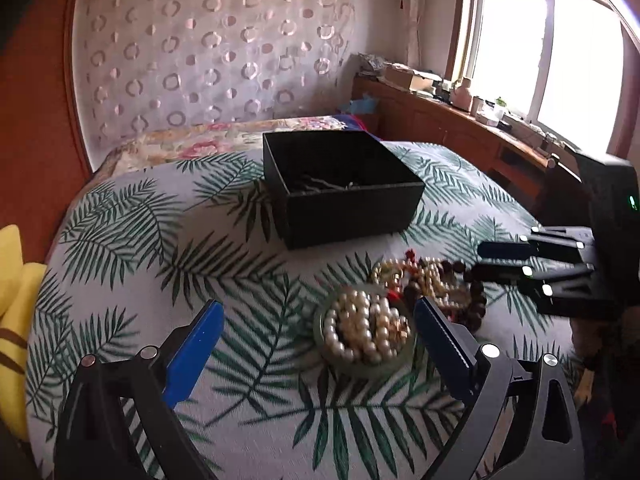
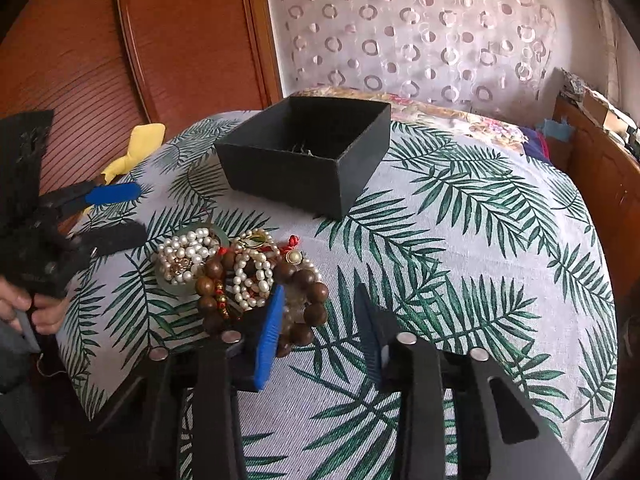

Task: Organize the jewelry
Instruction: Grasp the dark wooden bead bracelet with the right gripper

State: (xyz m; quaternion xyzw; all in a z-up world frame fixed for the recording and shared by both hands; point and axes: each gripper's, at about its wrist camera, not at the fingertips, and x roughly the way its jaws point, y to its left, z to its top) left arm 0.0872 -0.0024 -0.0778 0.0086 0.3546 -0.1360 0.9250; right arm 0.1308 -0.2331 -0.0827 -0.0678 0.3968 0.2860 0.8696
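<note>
A pile of jewelry lies on the leaf-print cloth: a pearl strand (image 1: 362,330) coiled on a green bangle (image 1: 366,370), brown wooden bead bracelets (image 2: 310,300) and small pearl strands (image 2: 252,276). The pearl coil also shows in the right wrist view (image 2: 184,254). An open black box (image 1: 340,184) stands behind the pile, with thin metal pieces inside; it also shows in the right wrist view (image 2: 308,152). My left gripper (image 1: 320,328) is open just short of the pearl coil. My right gripper (image 2: 320,320) is open, its left finger beside the wooden beads; it shows in the left wrist view (image 1: 486,260).
The cloth (image 2: 460,260) covers a rounded table. A yellow object (image 1: 16,280) lies at the left edge. A floral bed (image 1: 224,140) lies behind, a wooden cabinet (image 2: 140,40) to the left, and a cluttered wooden ledge (image 1: 460,116) under the window.
</note>
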